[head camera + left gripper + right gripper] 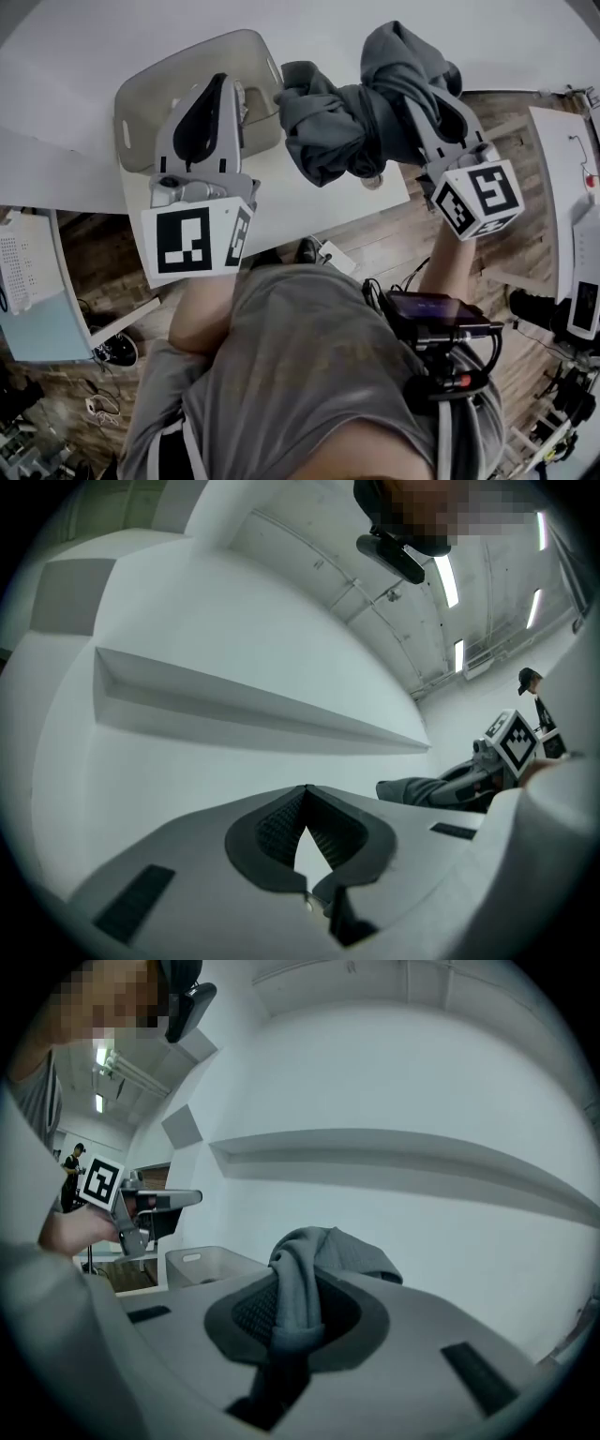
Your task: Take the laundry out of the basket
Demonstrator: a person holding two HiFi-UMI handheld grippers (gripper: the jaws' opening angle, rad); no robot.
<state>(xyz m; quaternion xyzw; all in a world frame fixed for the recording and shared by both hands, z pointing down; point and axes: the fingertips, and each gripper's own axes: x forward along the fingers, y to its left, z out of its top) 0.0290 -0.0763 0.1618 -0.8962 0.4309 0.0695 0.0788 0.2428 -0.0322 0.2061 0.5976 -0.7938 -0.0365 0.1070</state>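
**Over the table (314, 211), beside the basket (150, 80): one grey garment (347, 122)**

Head view: it hangs bunched from your right gripper (422, 117). Your left gripper (217, 98) hides the basket's inside.
Left gripper view: jaws pressed together, empty.
Right gripper view: jaws pinch a fold.
Handling: likely soft, light, slippy. Take thick bunched cloth.

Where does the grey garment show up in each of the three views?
Head view: grey garment top centre, bunched up just right of the basket.
Left gripper view: far right, mid-height.
Right gripper view: centre, clamped in the right gripper.
Shared landmark: the basket, also left of centre in the right gripper view; the left gripper view lacks it.
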